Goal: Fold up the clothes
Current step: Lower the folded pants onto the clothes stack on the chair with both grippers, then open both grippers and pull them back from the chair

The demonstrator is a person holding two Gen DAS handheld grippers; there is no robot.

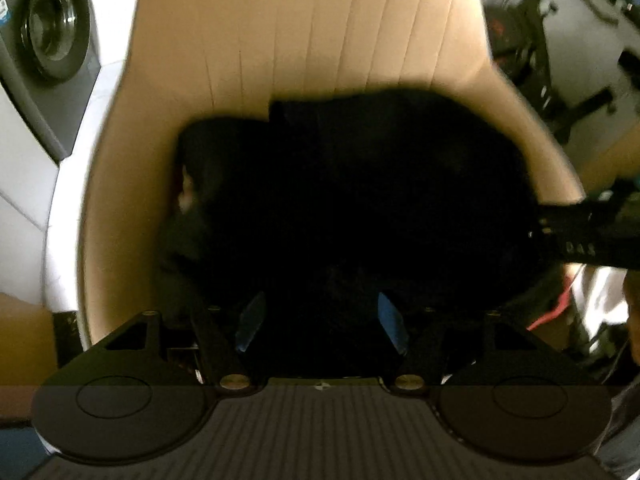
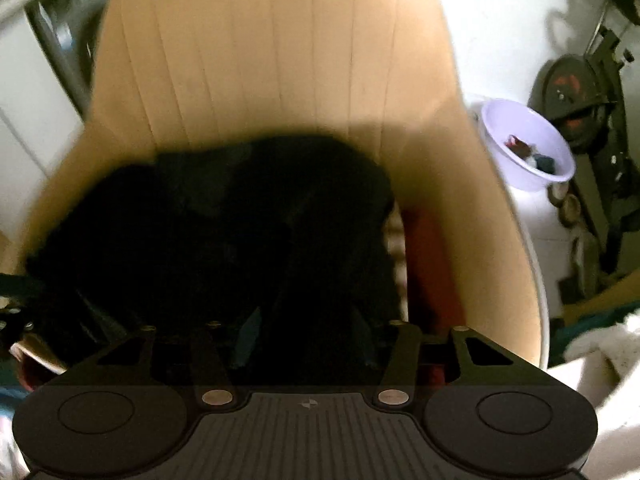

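Both grippers, left gripper (image 1: 322, 320) and right gripper (image 2: 306, 336), hover spread over one black garment (image 1: 360, 200) heaped on one tan chair (image 1: 320, 32). Only the left view shows a washing machine (image 1: 52, 40); only the right shows a white basin (image 2: 524, 148).

Black garment (image 1: 360, 208) heaped over most of the tan chair (image 1: 304, 40) seat, bare upholstery we see along the back edge and right edge, red item (image 2: 432, 264) beside the heap's right side, lavender basin (image 2: 528, 148) just off the chair's right edge.
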